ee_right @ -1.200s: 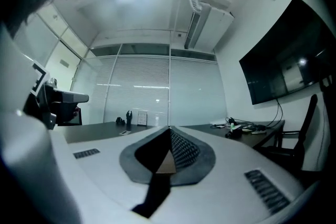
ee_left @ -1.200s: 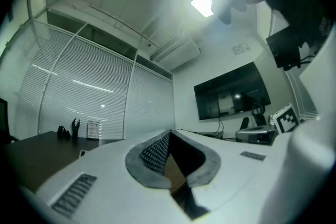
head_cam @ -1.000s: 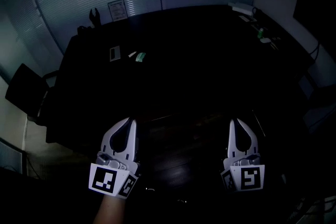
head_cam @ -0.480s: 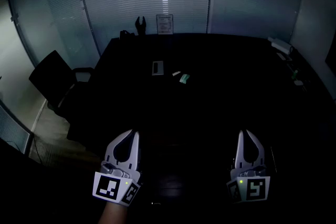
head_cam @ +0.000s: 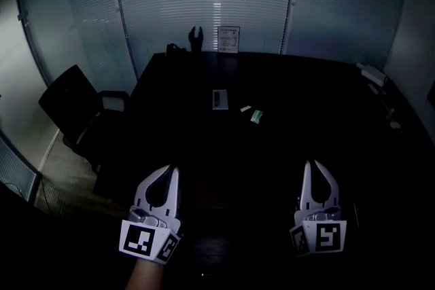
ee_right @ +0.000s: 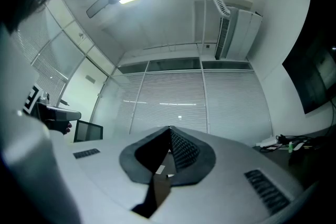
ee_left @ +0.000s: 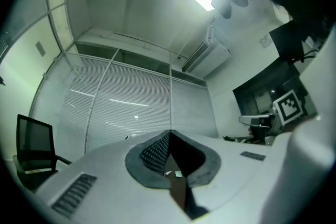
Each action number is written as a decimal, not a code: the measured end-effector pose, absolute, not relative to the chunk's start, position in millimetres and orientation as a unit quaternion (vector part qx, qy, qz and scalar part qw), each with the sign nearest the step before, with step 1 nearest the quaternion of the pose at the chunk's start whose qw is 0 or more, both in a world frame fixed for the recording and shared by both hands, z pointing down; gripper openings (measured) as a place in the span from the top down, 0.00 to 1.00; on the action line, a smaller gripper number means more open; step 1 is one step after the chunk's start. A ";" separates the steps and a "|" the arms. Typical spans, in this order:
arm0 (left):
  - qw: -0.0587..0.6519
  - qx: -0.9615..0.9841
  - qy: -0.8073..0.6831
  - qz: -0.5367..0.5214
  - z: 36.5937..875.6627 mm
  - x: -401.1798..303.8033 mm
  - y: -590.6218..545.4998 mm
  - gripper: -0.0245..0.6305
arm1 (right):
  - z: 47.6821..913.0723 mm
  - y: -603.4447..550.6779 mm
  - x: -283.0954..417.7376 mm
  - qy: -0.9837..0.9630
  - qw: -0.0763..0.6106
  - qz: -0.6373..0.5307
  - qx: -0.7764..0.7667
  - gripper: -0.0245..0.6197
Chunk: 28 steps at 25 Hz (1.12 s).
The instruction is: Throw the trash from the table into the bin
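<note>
On the dark table (head_cam: 306, 98) lie a small white scrap (head_cam: 245, 109) and a green scrap (head_cam: 256, 117), beside a flat grey rectangular item (head_cam: 219, 98). My left gripper (head_cam: 174, 169) hovers at the lower left, well short of the scraps, jaws shut with the tips meeting and nothing held. The right gripper (head_cam: 311, 164) is level with it at the lower right, also shut and empty. In the left gripper view the shut gripper (ee_left: 169, 132) frames the scraps (ee_left: 176, 173) far ahead. The right gripper (ee_right: 169, 128) shows the same in its own view. No bin is in sight.
A black office chair (head_cam: 71, 105) stands left of the table. A framed sheet (head_cam: 228, 39) and a dark stand (head_cam: 196, 37) sit at the far edge before the blinds. Cables and small items (head_cam: 375, 75) lie along the right edge.
The view has swung, so the table and scraps now sit more central and squarer ahead. Both grippers have travelled with it, still side by side and shut.
</note>
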State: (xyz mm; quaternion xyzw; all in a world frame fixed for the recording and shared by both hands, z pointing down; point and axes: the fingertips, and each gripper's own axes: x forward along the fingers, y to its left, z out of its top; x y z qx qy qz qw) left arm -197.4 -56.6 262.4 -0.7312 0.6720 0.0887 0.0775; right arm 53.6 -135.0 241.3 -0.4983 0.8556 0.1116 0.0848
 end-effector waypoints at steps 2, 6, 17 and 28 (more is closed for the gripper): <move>0.081 -0.731 0.672 0.091 260.5 -215.3 -62.3 0.96 | 240.3 -142.6 35.3 0.855 0.084 0.114 -0.498 0.95; 0.084 -0.730 0.672 0.093 258.5 -244.0 -74.1 0.96 | 241.3 -158.5 6.5 0.853 0.086 0.113 -0.503 0.95; 0.080 -0.720 0.684 0.085 271.4 -295.5 -116.1 0.96 | 256.7 -213.8 -40.0 0.853 0.070 0.108 -0.507 0.95; 0.080 -0.684 0.722 0.069 274.3 -338.9 -195.6 0.96 | 299.6 -343.2 -61.2 0.856 0.034 0.084 -0.509 0.95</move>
